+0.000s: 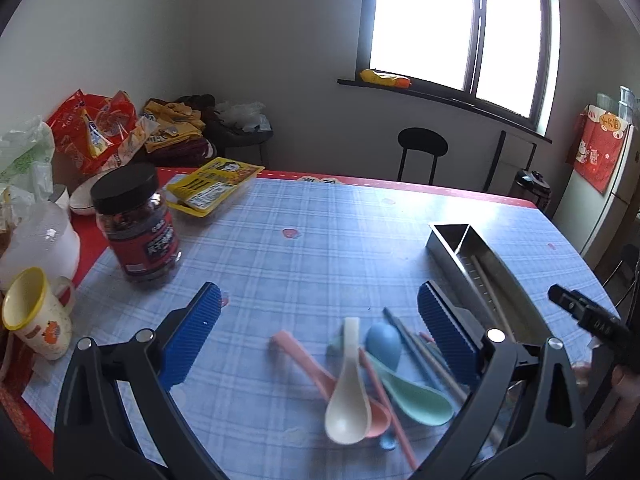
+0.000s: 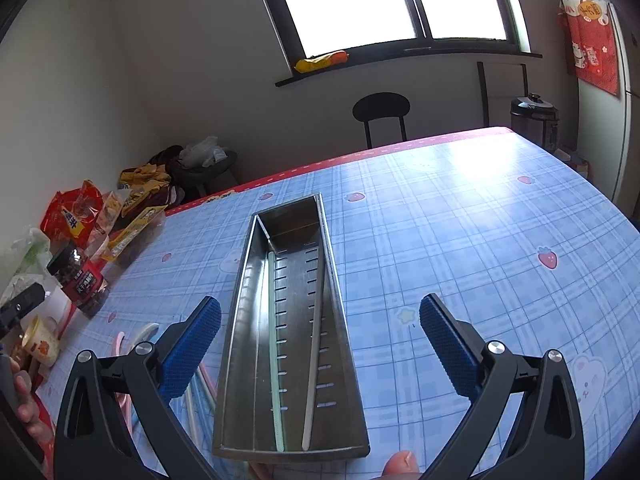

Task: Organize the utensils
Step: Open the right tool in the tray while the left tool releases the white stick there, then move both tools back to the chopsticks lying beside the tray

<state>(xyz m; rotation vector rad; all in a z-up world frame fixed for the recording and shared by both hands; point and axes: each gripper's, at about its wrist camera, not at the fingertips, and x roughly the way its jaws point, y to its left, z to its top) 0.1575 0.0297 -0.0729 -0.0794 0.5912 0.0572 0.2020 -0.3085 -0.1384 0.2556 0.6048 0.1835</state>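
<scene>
Your left gripper (image 1: 320,312): wide, empty, above 4 spoons (image 1: 348,392). Your right gripper (image 2: 320,320): wide, empty, over steel tray (image 2: 240,300) holding 2 chopsticks (image 2: 276,360).

L gripper (image 1: 320,320) jaws wide apart, nothing between pads, angled down. R gripper (image 2: 320,322) same: wide, empty, angled down.

Each camera sits on a hand-held gripper and looks forward and down over the counter (image 1: 320,216) toward the window (image 1: 452,24). The left one looks from close above the spoons (image 1: 360,372). The right one looks straight along the metal tray (image 2: 240,320). Both see the tray, the jar (image 1: 136,224) and the window.
</scene>
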